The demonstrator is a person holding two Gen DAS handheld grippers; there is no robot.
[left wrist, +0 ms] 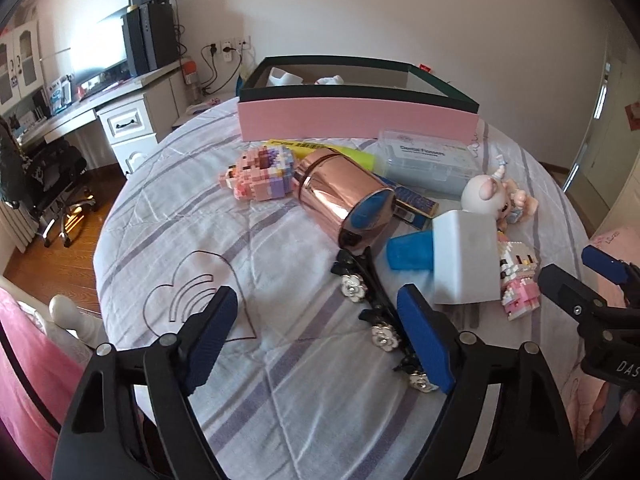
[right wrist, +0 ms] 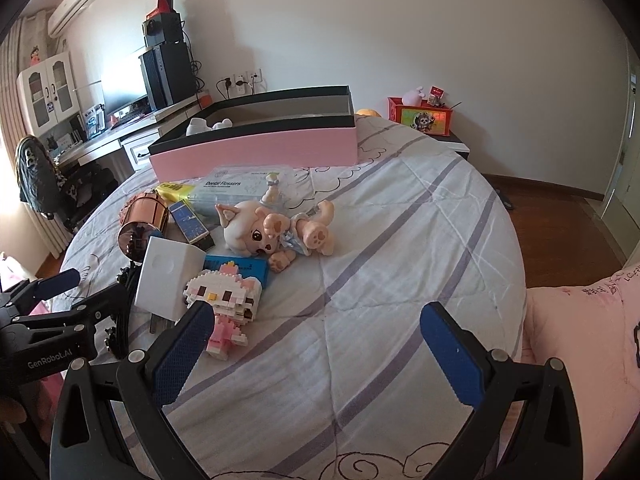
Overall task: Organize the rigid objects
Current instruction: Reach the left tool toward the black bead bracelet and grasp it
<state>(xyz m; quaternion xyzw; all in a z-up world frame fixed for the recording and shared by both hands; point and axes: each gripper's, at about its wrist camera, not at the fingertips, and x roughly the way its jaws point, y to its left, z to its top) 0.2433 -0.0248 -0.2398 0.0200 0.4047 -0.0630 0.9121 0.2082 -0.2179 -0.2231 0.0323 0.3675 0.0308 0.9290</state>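
Observation:
On the round bed, a rose-gold cylinder (left wrist: 340,196) lies on its side. Close by are a white cube box (left wrist: 464,260), a pink block figure (left wrist: 260,176) and a dental flosser case (left wrist: 428,160). My left gripper (left wrist: 320,340) is open over the sheet, its right finger beside a black strip of flower hair clips (left wrist: 372,312). My right gripper (right wrist: 316,356) is open too, its left finger next to a white block cat (right wrist: 224,300). A doll (right wrist: 272,232) lies further back. Behind everything stands the pink box (right wrist: 256,146) with a dark rim.
A yellow pack (left wrist: 340,150), a dark blue pack (right wrist: 188,224) and a blue box (right wrist: 236,264) lie among the pile. A desk (left wrist: 80,108) and chair (left wrist: 48,184) stand left of the bed, a nightstand with a red box (right wrist: 424,116) behind it, and a pink pillow (right wrist: 580,340) to the right.

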